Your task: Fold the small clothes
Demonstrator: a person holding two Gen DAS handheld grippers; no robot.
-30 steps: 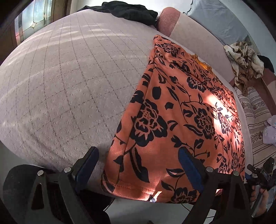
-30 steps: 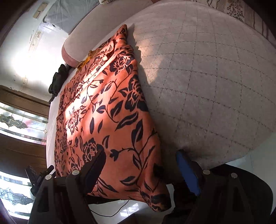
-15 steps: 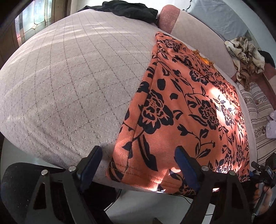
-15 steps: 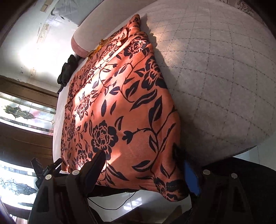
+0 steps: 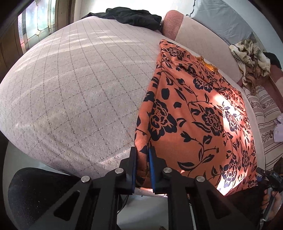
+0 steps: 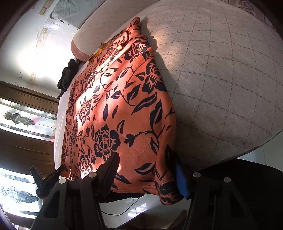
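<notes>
My left gripper [image 5: 142, 166]: jaws have just been closing and now pinch the near hem corner of the orange floral garment [image 5: 194, 115]; cloth sits squeezed between the blue pads.
My right gripper [image 6: 146, 169]: jaws have just been narrowing but stand apart, straddling the garment's other near corner; the hem lies between the fingers, and the blue pad [image 6: 181, 178] sits just beside the drooping corner. I judge it not yet clamped.
Where the garment lies: spread flat on the quilted grey bed cover [image 5: 70, 88], its near hem hanging slightly over the bed edge at my grippers.
Long axis: it runs straight away from both grippers toward the pink bolster [image 5: 172, 21] at the far end.
Which hand is nearer: both sit at the same near hem, left on its left corner, right on its right corner; neither leads.
What the move turns on: I judge the fold goes along that axis, near hem carried away from me toward the far end, so both corners must travel together.
Risk: if the right closes late, its corner will likely lag and skew the fold.
Off to the side: a dark garment [image 5: 134, 16] and a crumpled patterned cloth [image 5: 251, 56], well apart.
</notes>
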